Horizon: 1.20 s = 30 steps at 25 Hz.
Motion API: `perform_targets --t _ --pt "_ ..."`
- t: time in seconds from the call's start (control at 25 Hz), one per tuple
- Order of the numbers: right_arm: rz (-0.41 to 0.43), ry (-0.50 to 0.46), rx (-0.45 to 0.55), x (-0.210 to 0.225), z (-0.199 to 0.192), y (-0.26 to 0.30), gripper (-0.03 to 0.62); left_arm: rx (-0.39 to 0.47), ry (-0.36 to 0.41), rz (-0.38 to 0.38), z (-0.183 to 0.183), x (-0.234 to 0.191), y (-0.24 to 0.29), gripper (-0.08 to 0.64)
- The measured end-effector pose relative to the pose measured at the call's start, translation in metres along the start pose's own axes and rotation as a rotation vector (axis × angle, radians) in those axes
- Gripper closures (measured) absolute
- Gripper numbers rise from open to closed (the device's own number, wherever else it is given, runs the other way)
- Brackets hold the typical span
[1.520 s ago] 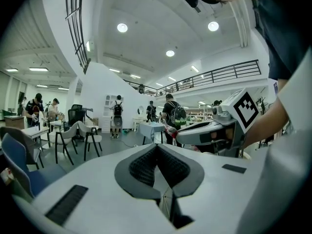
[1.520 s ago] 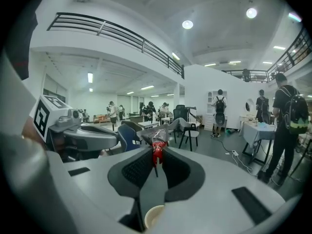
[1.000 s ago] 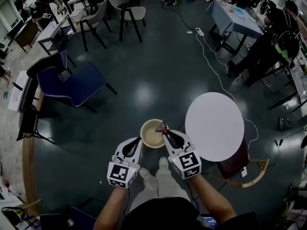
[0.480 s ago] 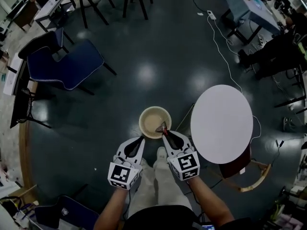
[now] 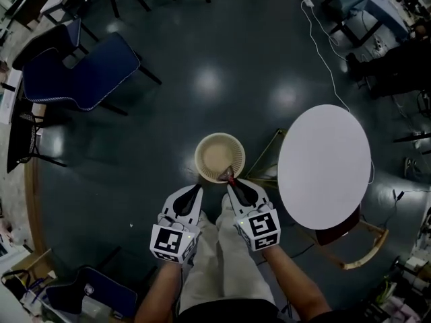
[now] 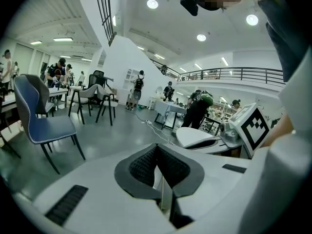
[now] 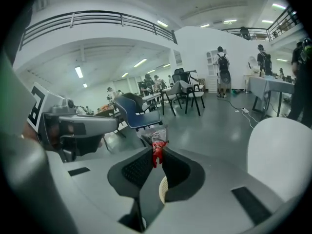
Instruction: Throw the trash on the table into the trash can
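Note:
A beige round trash can (image 5: 217, 155) stands on the dark floor just ahead of my feet. My right gripper (image 5: 230, 182) is shut on a small red and white wrapper (image 5: 231, 175), which hangs over the can's near right rim. In the right gripper view the wrapper (image 7: 156, 144) sticks up from between the pads, and a slice of the can (image 7: 163, 189) shows below the jaws. My left gripper (image 5: 196, 189) hovers left of the right one, short of the can, with nothing in it. Its pads (image 6: 146, 164) meet. The white round table (image 5: 324, 167) lies to the right.
A wooden chair (image 5: 357, 244) is tucked under the table's near side. A blue chair (image 5: 81, 73) stands at the far left, another blue seat (image 5: 91, 296) at the bottom left. A white cable (image 5: 322, 32) runs across the floor at the upper right.
The view has swung downward. The trash can now sits farther from the grippers, so the wrapper hangs at its near rim instead of over its inside. Both grippers keep their grip unchanged.

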State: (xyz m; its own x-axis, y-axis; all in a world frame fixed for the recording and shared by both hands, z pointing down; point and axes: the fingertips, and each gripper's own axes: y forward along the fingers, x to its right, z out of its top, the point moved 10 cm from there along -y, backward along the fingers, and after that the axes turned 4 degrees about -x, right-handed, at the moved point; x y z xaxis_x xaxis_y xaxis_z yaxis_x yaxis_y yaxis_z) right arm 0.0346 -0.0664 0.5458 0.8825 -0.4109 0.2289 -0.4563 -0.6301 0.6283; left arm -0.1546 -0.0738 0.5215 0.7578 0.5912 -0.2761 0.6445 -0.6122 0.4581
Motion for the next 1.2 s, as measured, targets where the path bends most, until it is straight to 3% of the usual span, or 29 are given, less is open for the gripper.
perform_targets --t 0.68,1.2 --pt "0.014 0.014 -0.072 0.035 -0.102 0.099 0.525 -0.073 -0.039 0.012 -0.123 -0.029 0.068 0.545" --pt "0.001 0.03 -0.149 0.057 -0.159 0.154 0.525 -0.099 -0.036 0.056 -0.176 -0.058 0.099 0.545"
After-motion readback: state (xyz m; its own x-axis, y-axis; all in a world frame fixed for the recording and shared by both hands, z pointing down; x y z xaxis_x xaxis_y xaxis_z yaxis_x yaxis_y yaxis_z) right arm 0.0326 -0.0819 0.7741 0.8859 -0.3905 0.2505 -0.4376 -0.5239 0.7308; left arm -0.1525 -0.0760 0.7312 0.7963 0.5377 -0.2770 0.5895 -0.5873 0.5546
